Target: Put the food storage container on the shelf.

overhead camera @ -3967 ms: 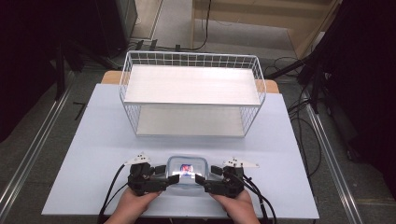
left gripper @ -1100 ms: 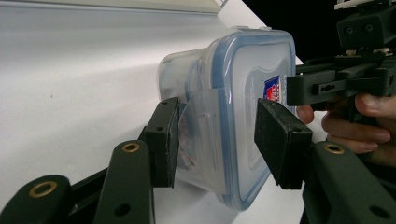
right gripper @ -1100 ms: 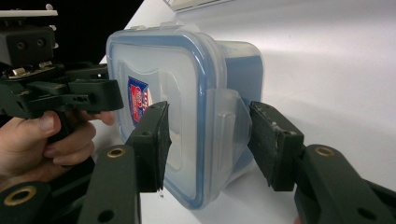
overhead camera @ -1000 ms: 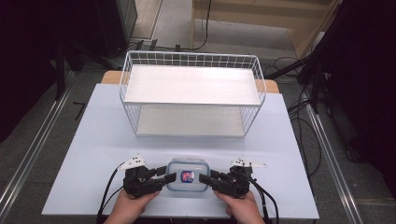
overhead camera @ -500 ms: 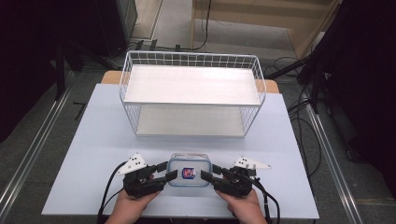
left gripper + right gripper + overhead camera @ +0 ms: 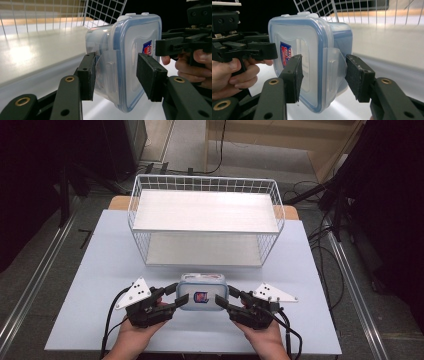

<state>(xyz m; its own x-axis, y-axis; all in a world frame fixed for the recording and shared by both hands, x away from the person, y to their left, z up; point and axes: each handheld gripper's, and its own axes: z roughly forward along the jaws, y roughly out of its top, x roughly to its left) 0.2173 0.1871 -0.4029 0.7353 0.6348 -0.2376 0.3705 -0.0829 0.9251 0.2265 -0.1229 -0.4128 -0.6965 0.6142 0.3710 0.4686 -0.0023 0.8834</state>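
A clear plastic container (image 6: pixel 202 295) with a blue-rimmed lid and a red-and-blue sticker stands tipped on its long side near the table's front edge, lid towards the person. My left gripper (image 6: pixel 175 297) clamps its left end and my right gripper (image 6: pixel 222 299) its right end. In the left gripper view the jaws (image 6: pixel 115 75) span the container (image 6: pixel 125 62) over its side latch, one pad on the lid and one behind the body. The right gripper view shows the same hold (image 6: pixel 323 77) on the container (image 6: pixel 312 50). I cannot tell whether its lower edge touches the table.
A white wire rack (image 6: pixel 205 182) with two white shelves stands at the back of the pale blue table (image 6: pixel 100 270), a short way beyond the container. Cables trail from both grippers over the front edge. Metal rails and floor cables flank the table.
The container has moved a little away from the front edge towards the rack and tipped up so that its lid faces the person. Both grippers moved with it.
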